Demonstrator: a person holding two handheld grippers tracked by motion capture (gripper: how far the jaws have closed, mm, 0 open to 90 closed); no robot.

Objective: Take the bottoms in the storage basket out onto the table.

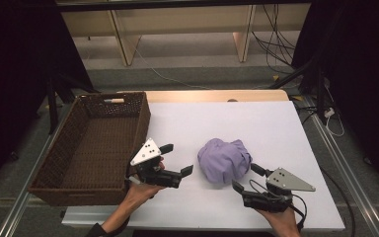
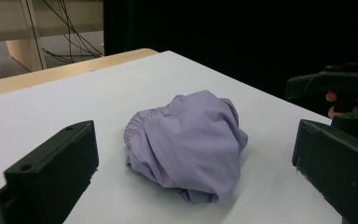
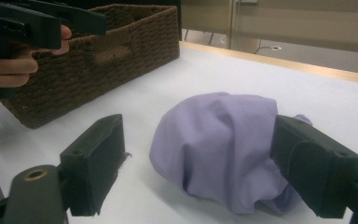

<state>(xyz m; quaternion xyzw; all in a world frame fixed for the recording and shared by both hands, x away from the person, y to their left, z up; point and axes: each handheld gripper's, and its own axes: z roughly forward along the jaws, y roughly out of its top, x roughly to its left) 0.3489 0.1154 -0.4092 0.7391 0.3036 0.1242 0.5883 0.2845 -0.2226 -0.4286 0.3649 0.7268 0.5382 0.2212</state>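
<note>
A crumpled lilac cloth [image 1: 224, 160] lies in a bundle on the white table top [image 1: 271, 123], near its front middle. My left gripper [image 1: 177, 159] is held open just left of the cloth, its jaws wide apart and pointing at it, apart from it. In the left gripper view the cloth [image 2: 191, 142] sits a short way beyond the spread jaws. My right gripper [image 1: 246, 177] stands open at the cloth's front right edge. In the right gripper view the cloth [image 3: 219, 140] lies between the two spread jaws, and the right jaw is close against its folds.
A brown wicker basket [image 1: 94, 143], empty, stands along the table's left side, beside the left hand; its wall [image 3: 98, 65] shows in the right gripper view. Bare white table top stretches behind and right of the cloth. Cables and wooden furniture legs lie on the floor beyond.
</note>
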